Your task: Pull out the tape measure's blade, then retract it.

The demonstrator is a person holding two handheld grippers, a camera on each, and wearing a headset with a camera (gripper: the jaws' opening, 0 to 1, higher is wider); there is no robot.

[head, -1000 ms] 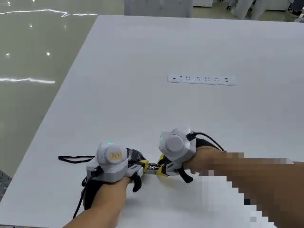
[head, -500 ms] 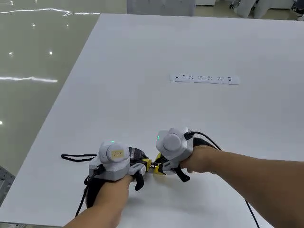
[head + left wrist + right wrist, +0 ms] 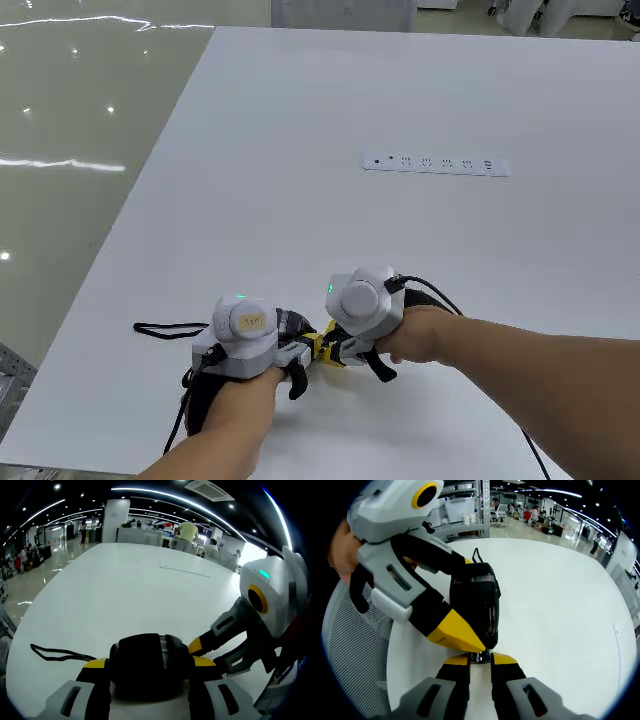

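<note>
Presently, the round black plastic tape measure is clamped as anchor by the left gripper, its three-o'clock blade tip pinched by the right gripper for pulling.

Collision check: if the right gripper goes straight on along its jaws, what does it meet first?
The tape measure's black case, just past the blade tip that the right gripper pinches. The left gripper holds that case. The gap looks minimal.
</note>
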